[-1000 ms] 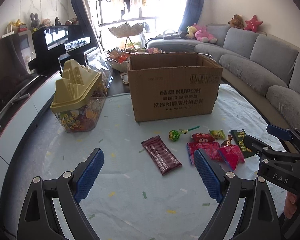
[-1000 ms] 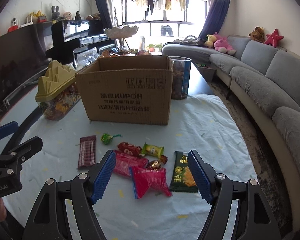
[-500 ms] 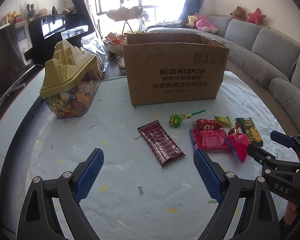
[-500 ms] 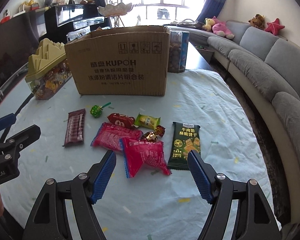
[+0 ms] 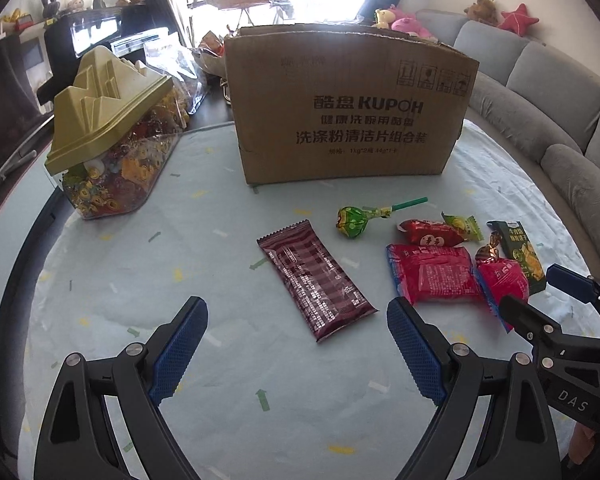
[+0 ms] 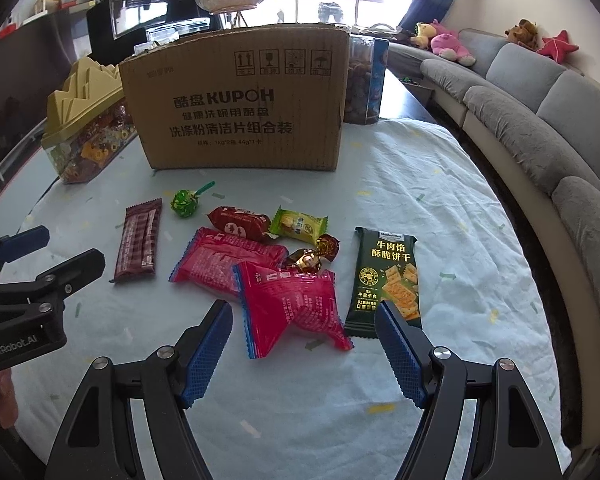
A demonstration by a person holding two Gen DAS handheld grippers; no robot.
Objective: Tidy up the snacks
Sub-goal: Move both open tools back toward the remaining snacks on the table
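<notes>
Loose snacks lie on the pale tablecloth in front of an open cardboard box (image 5: 348,108) (image 6: 240,100). A maroon bar (image 5: 314,278) (image 6: 138,240) lies just ahead of my open, empty left gripper (image 5: 296,344). My open, empty right gripper (image 6: 304,344) hovers over a crumpled red packet (image 6: 292,304), beside a second red packet (image 6: 224,264) and a dark green cracker pack (image 6: 388,280). A green lollipop (image 6: 186,202), a red candy (image 6: 238,222), a yellow-green candy (image 6: 298,226) and a gold-wrapped sweet (image 6: 312,256) lie nearer the box.
A clear candy container with a yellow peaked lid (image 5: 108,132) stands left of the box. A clear jar with a blue label (image 6: 366,80) stands behind the box's right corner. A grey sofa (image 6: 540,120) runs along the right. Dark cabinets stand on the left.
Both grippers have moved forward and lower toward the snacks; the box and packets look larger and closer. Both stay open and empty.
</notes>
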